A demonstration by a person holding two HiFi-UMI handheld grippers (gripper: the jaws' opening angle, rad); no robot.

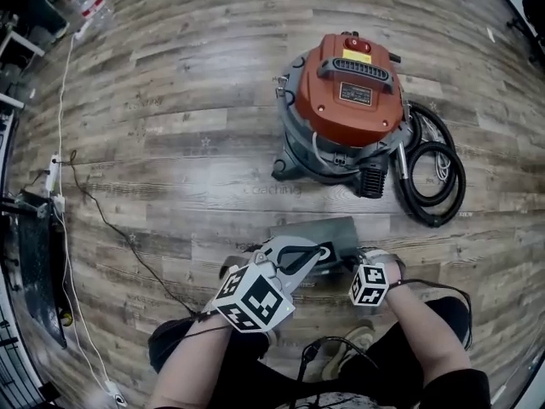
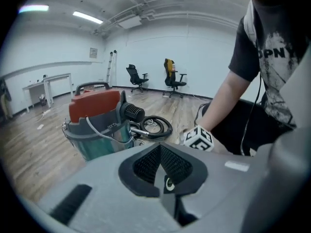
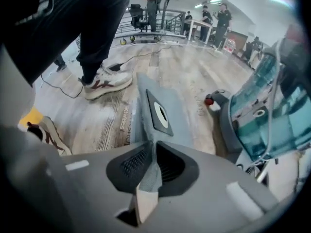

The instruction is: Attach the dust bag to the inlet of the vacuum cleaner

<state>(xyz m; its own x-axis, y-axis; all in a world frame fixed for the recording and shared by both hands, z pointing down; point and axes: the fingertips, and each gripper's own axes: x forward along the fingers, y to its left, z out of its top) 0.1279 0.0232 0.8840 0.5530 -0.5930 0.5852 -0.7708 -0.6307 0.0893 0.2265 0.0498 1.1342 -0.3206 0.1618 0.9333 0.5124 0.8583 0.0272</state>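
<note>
the right gripper view is showing what the head view is hiding: the right tool (image 3: pixel 150 165) is pinching the near edge of the grey dust bag (image 3: pixel 171 111), whose round collar (image 3: pixel 160 114) is facing up. the left tool (image 2: pixel 163 171) is sitting closed and empty. the bag is lying on the floor (image 1: pixel 170 143), stopping short of the red vacuum cleaner (image 1: pixel 349 100).
</note>
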